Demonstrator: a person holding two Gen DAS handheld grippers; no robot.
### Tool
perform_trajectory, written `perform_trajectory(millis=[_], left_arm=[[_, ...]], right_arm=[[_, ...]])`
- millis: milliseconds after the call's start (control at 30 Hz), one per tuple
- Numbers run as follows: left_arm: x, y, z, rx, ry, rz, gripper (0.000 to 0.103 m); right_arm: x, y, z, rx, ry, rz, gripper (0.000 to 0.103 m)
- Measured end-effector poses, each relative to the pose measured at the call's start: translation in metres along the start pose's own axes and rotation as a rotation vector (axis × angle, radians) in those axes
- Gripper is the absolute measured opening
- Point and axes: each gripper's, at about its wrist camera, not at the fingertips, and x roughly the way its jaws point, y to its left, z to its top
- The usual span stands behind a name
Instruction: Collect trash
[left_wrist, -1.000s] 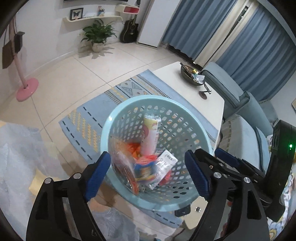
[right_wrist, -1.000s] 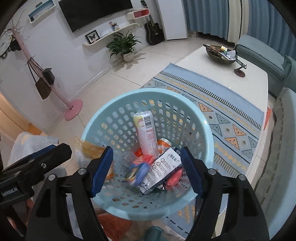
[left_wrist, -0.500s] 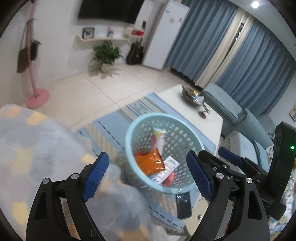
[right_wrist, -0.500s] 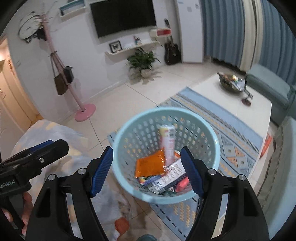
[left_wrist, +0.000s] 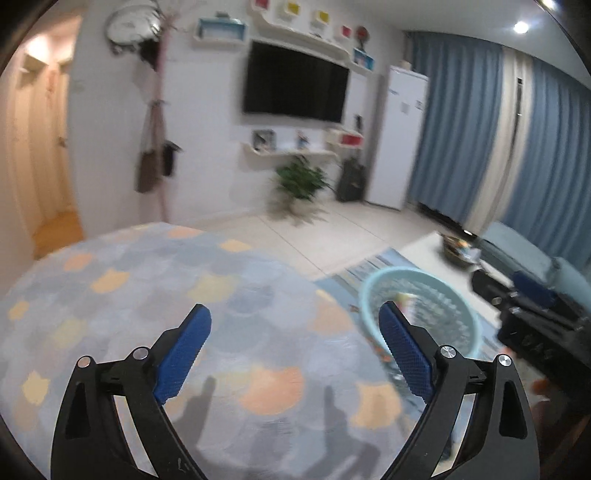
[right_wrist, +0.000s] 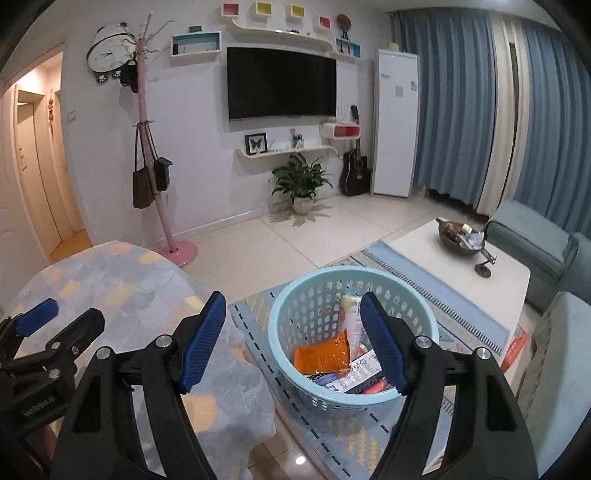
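Note:
A light blue perforated basket (right_wrist: 284, 306) stands on the rug. It holds an orange packet (right_wrist: 325, 354), an upright tube (right_wrist: 351, 317) and a white carton (right_wrist: 364, 363). My right gripper (right_wrist: 293, 339) hovers above and short of the basket, open, with nothing between its blue pads. My left gripper (left_wrist: 295, 347) is over the cloth-covered round table (left_wrist: 184, 280); its jaws are opening and hold nothing. The left wrist view is blurred, with the basket (left_wrist: 373, 291) to its right. Each gripper shows in the other's view: left gripper (right_wrist: 62, 319), right gripper (left_wrist: 509, 291).
A patterned rug (right_wrist: 258, 332) lies under the basket. Behind it is a white coffee table (right_wrist: 424, 254) with a dark bowl (right_wrist: 458, 236), and blue sofas (right_wrist: 532, 236) to the right. A pink coat stand (right_wrist: 162, 206) and a potted plant (right_wrist: 301, 184) stand by the far wall.
Both grippers have risen and drawn back from the basket, tilting up toward the room. The left one swung left over the table. The orange packet now lies inside the basket.

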Motion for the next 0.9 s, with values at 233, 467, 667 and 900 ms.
perform_trajectory(millis=[233,467,667,900], left_arm=[[-0.017,0.015,-0.011,-0.025,-0.095,0.067,0.091],[-0.019,0.014,-0.015,-0.002,-0.103,0.108,0.094],[-0.021,0.014,-0.016,0.001,-0.109,0.133,0.096],[-0.019,0.022,-0.019,-0.036,-0.092,0.143,0.096]], right_arm=[[-0.005,0.009,-0.014,-0.005,-0.028,-0.014,0.071],[-0.003,0.013,-0.019,-0.006,-0.038,-0.046,0.071],[0.006,0.017,-0.025,-0.01,-0.014,-0.052,0.071],[0.01,0.019,-0.026,-0.021,-0.01,-0.041,0.071]])
